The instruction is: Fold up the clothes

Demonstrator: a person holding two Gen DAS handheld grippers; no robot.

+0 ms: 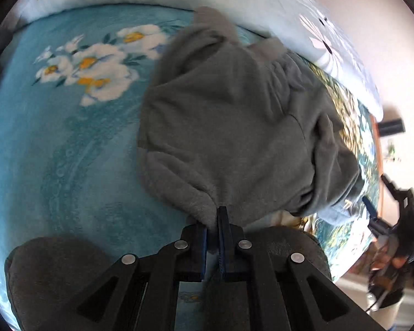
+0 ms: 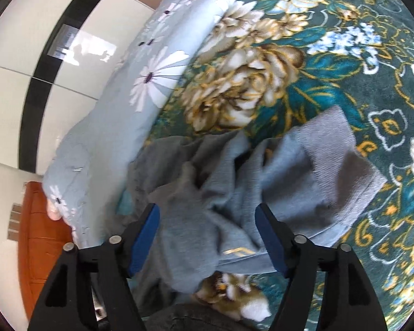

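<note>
The grey fleece garment (image 1: 234, 127) lies bunched on the bed (image 1: 55, 151), soft, light and floppy. The left tongs (image 1: 213, 220) are clamped on its hem at 6 o'clock; the right tongs (image 2: 207, 237) stand apart over it. Best gripped at hems or corners.

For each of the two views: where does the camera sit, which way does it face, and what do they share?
Left wrist: rides the left tongs, looking steeply down at the grey garment pinched between them on the teal blanket; the right tongs and a hand show at the right edge.
Right wrist: rides the right tongs, open above the garment on the green floral blanket.
Shared: the garment and daisy-print quilt.
</note>
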